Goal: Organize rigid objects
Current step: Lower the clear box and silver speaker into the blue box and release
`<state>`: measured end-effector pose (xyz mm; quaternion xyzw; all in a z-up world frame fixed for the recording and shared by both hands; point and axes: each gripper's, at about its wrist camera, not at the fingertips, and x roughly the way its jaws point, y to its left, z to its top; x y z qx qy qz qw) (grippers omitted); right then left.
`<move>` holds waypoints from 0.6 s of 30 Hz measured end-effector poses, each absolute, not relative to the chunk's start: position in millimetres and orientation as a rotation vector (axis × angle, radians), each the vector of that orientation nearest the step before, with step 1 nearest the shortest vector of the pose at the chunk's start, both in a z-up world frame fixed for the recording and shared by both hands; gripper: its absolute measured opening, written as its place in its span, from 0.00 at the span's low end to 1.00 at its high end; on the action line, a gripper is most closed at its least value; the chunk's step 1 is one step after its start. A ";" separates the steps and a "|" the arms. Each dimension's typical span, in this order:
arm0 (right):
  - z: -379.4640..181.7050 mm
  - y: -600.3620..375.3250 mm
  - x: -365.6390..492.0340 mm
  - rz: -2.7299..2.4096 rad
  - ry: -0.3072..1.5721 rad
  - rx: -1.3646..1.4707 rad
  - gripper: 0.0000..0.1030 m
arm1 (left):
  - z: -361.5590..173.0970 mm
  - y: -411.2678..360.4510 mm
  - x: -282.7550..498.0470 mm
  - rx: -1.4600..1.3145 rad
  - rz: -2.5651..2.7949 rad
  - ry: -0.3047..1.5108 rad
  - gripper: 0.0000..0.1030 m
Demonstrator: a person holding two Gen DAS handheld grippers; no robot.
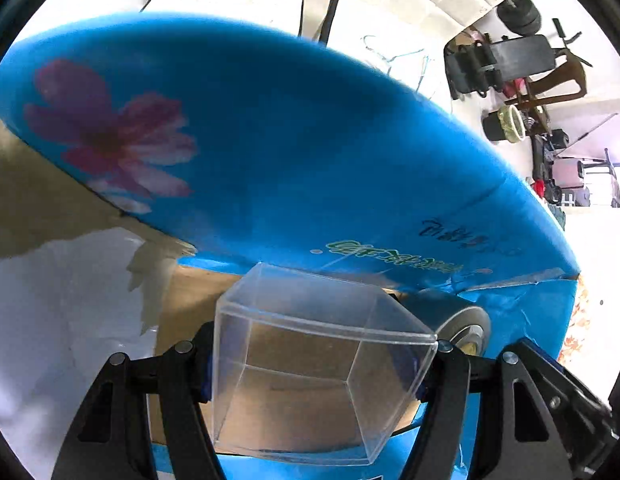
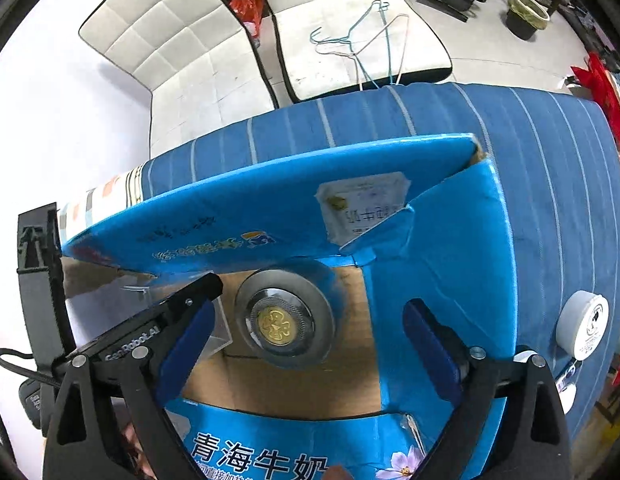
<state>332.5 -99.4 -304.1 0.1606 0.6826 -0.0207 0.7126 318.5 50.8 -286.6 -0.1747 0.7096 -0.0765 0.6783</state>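
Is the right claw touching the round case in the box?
Apart. The right wrist view shows the right claw open, with gaps beside the round case.

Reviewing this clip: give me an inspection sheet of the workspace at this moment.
Surface: blue striped cloth.
Job's things: open blue carton; round metal case with gold emblem lying on its floor; clear plastic box.
Clutter: white tape roll on the cloth.
Grippers: left gripper shut on the clear plastic box; right gripper open above the case.
Cables: black cable at left edge.
Surroundings: white cushions, wire hangers, bin.
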 end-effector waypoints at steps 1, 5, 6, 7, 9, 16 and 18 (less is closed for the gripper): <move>-303.9 -97.8 329.7 -0.048 1.514 0.354 0.94 | -287.6 50.4 317.5 -0.391 -0.178 1.592 0.64; -304.2 -98.4 332.2 -0.073 1.513 0.330 0.94 | -293.0 49.1 312.6 -0.363 -0.192 1.602 0.67; -303.4 -98.9 331.5 -0.070 1.511 0.328 0.94 | -292.5 47.0 314.4 -0.363 -0.194 1.600 0.69; -302.3 -100.7 331.2 -0.068 1.511 0.330 0.94 | -291.9 47.1 313.9 -0.365 -0.195 1.602 0.69; -301.7 -103.2 328.6 -0.064 1.516 0.337 0.94 | -290.5 49.2 311.6 -0.366 -0.203 1.608 0.70; -286.1 -108.7 314.0 -0.038 1.469 0.325 1.00 | -277.9 58.2 302.8 -0.336 -0.201 1.610 0.90; -276.4 -108.0 306.4 -0.042 1.449 0.279 1.00 | -270.8 64.5 297.2 -0.317 -0.191 1.600 0.99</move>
